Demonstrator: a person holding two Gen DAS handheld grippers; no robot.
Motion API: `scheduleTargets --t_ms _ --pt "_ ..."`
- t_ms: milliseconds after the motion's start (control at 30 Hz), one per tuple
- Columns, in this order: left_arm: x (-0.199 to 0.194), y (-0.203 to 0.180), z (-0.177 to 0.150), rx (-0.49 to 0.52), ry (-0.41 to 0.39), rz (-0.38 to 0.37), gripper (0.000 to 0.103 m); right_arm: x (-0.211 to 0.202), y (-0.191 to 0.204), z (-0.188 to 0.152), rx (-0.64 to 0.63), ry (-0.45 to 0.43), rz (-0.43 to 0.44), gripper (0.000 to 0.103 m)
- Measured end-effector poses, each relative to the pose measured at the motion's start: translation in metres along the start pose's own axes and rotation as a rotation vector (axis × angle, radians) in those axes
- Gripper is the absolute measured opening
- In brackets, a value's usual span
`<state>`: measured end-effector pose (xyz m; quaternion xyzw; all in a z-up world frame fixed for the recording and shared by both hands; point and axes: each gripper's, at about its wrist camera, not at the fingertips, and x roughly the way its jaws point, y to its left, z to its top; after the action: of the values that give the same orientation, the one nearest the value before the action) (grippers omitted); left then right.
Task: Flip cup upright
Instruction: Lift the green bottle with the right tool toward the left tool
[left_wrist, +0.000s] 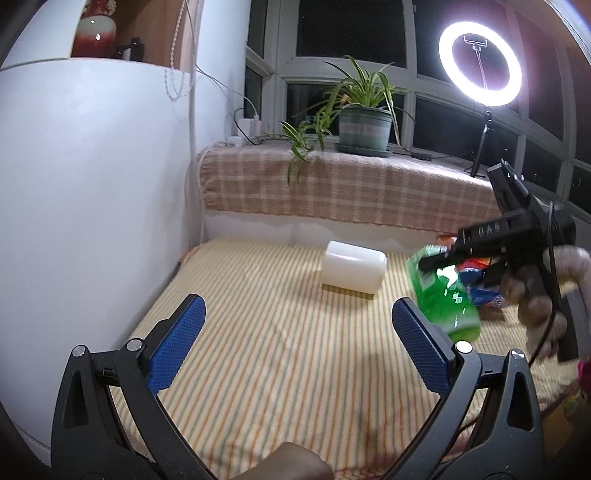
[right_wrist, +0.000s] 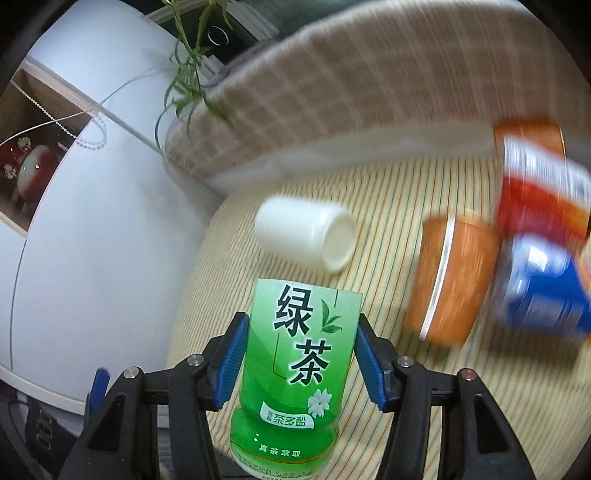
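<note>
Striped yellow surface (left_wrist: 280, 354) runs from the foreground back to a plaid-covered window ledge (left_wrist: 351, 188). Nearest, left tool (left_wrist: 299, 332) hovers low, blue pads spread wide, nothing between them. Right tool (right_wrist: 299, 354) is clamped on a green tea bottle (right_wrist: 295, 365), lifted off the cloth and tilted in the left view. Beyond both, the white cup (left_wrist: 352, 271) lies on its side mid-surface, well apart from either tool. Orange paper cup (right_wrist: 454, 280) and blurred cans (right_wrist: 543, 236) sit to its right. Farthest back: potted plant (left_wrist: 364, 127), lit ring light (left_wrist: 480, 62).
</note>
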<state>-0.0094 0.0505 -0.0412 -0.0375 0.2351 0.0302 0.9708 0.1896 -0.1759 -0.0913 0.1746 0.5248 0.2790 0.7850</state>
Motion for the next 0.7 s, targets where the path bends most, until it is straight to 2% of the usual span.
scheduleTargets --t_ms 233,467,667,700 --pt "0.009 -0.001 -0.002 -0.029 0.063 -0.073 0.102 0.011 -0.01 -0.036 0.055 0.033 0.012 0.058" --pt "0.017 -0.005 -0.003 -0.04 0.104 -0.122 0.102 0.025 -0.022 -0.049 0.072 0.059 -0.023 0.059" --pt "0.024 -0.01 -0.002 -0.039 0.137 -0.154 0.102 0.028 -0.023 -0.051 0.039 0.053 -0.032 0.065" --pt "0.026 -0.01 -0.002 -0.043 0.148 -0.16 0.102 0.027 -0.023 -0.051 0.032 0.05 -0.033 0.07"
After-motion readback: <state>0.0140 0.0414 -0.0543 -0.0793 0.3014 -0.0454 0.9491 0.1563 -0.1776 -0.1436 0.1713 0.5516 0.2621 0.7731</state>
